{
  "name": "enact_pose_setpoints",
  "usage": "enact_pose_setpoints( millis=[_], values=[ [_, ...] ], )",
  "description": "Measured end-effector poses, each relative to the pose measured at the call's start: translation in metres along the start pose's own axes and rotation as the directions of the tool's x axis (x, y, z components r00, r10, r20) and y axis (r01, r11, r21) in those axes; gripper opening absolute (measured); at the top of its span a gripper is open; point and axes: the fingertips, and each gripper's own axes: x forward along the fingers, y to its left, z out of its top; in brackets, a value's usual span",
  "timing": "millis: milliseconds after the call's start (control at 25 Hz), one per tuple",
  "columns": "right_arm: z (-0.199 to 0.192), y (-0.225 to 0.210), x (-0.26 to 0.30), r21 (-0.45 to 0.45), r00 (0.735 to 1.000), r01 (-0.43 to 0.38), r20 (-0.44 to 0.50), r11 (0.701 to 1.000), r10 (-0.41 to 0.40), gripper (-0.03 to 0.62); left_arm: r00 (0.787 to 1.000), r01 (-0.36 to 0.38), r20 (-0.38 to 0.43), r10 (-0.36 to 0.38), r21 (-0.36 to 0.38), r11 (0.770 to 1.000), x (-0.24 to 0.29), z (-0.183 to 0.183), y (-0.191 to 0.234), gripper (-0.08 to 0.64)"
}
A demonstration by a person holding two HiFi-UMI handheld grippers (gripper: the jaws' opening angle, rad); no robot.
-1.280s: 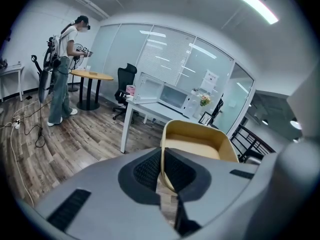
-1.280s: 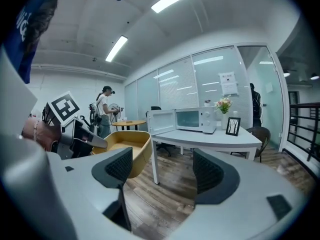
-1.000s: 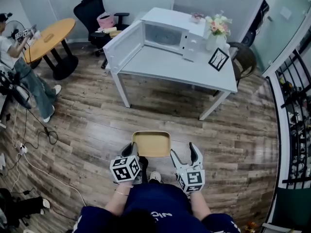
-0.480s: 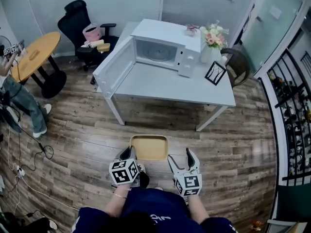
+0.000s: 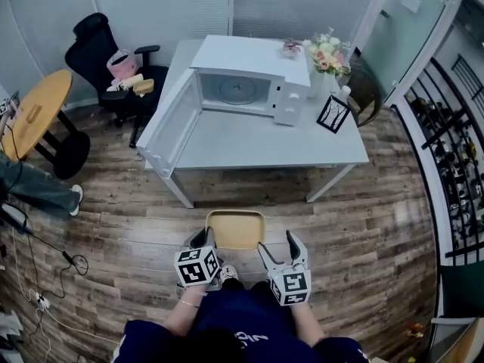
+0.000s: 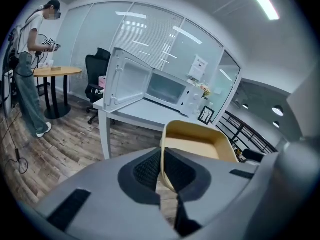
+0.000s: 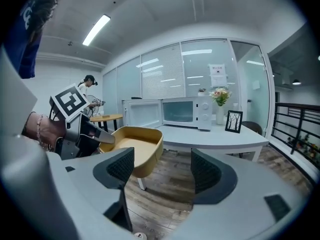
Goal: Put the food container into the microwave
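Observation:
The tan food container [image 5: 235,229] hangs over the wood floor in front of me. My left gripper [image 5: 203,239] is shut on its left rim; in the left gripper view the pads pinch the container [image 6: 197,141] wall. My right gripper [image 5: 277,242] is open just right of the container [image 7: 131,151], with nothing between its fingers. The white microwave [image 5: 249,89] stands on the white table [image 5: 257,138] ahead, its door [image 5: 170,123] swung wide to the left and its cavity bare. The microwave [image 7: 182,111] also shows in the right gripper view.
A flower vase [image 5: 321,55] and a picture frame [image 5: 333,113] stand right of the microwave. A black office chair [image 5: 106,48] and a round wooden table [image 5: 34,112] are at the left. A person's leg [image 5: 30,184] and cables cross the floor at left. A black railing [image 5: 446,134] lines the right.
Both grippers and the container have moved forward toward the white table, which now lies closer and more centred. The left grip on the rim is unchanged; the right stays open.

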Motion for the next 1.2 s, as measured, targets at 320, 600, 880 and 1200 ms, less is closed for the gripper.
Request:
enact_pose_setpoints(
  millis=[320, 600, 880, 1200],
  values=[
    [0.005, -0.002, 0.016, 0.0, 0.999, 0.037, -0.015, 0.999, -0.037, 0.345, 1.0, 0.018, -0.013, -0.017, 0.032, 0.999, 0.012, 0.017, 0.004, 0.015],
    [-0.004, -0.007, 0.036, 0.018, 0.999, -0.004, -0.034, 1.0, 0.005, 0.345, 0.998, -0.039, -0.042, 0.04, 0.026, 0.999, 0.021, 0.007, 0.017, 0.015],
    [0.028, -0.028, 0.084, -0.107, 0.999, -0.042, -0.015, 0.993, 0.04, 0.335, 0.994, -0.104, -0.023, 0.104, -0.039, 0.994, 0.053, 0.035, 0.032, 0.015],
    [0.062, -0.087, 0.154, -0.096, 0.993, -0.116, 0.004, 0.989, 0.117, 0.324, 0.983, -0.182, -0.019, 0.181, -0.109, 0.977, 0.111, 0.073, 0.028, 0.015]
  ],
)
